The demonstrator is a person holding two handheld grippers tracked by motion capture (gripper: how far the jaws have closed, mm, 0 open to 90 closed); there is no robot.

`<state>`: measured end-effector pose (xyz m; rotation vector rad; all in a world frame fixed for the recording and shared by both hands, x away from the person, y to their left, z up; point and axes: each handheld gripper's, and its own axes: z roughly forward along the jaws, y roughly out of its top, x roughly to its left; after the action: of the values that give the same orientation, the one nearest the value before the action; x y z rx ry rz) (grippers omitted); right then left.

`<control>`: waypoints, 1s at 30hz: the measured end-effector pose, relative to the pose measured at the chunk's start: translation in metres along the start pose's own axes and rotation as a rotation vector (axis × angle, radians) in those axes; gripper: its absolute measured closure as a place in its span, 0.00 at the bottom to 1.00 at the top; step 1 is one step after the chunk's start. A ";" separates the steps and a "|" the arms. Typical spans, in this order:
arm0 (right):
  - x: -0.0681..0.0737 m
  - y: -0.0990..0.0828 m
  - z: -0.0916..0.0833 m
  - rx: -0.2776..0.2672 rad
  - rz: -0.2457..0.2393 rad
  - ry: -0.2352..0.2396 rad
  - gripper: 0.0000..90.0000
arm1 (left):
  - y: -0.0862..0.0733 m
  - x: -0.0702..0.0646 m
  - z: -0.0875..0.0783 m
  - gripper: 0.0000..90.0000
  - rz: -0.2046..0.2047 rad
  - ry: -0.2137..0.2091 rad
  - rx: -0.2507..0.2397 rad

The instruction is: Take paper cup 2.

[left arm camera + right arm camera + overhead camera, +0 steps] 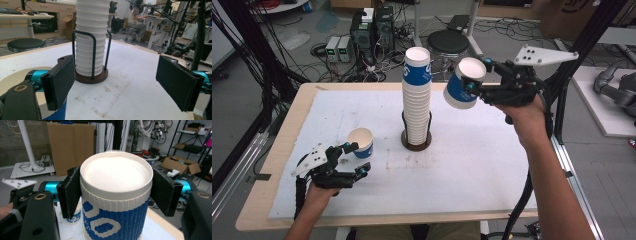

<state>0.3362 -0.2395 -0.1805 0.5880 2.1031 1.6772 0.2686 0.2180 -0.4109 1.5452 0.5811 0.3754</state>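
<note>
one cup gripped, seemingly tilted.

Bright, even indoor light, soft shadows (slight blur and wide-angle stretch at edges)

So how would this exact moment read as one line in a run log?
right gripper: shut on blue-and-white paper cup, lifted | left gripper: open beside second cup | cup stack: in holder

White-topped table carries cup holder, cup.
</note>
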 end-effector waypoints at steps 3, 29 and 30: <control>0.001 -0.018 -0.003 0.007 0.000 0.007 0.34 | 0.000 -0.001 0.002 0.18 0.000 -0.006 0.002; 0.014 -0.145 -0.005 0.033 0.066 0.028 0.34 | 0.004 -0.019 0.028 0.18 0.007 -0.048 -0.004; 0.014 -0.146 -0.006 0.035 0.065 0.024 0.34 | 0.004 -0.019 0.029 0.18 0.008 -0.049 -0.001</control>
<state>0.3089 -0.2650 -0.3223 0.6563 2.1554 1.6936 0.2702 0.1836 -0.4069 1.5523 0.5368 0.3423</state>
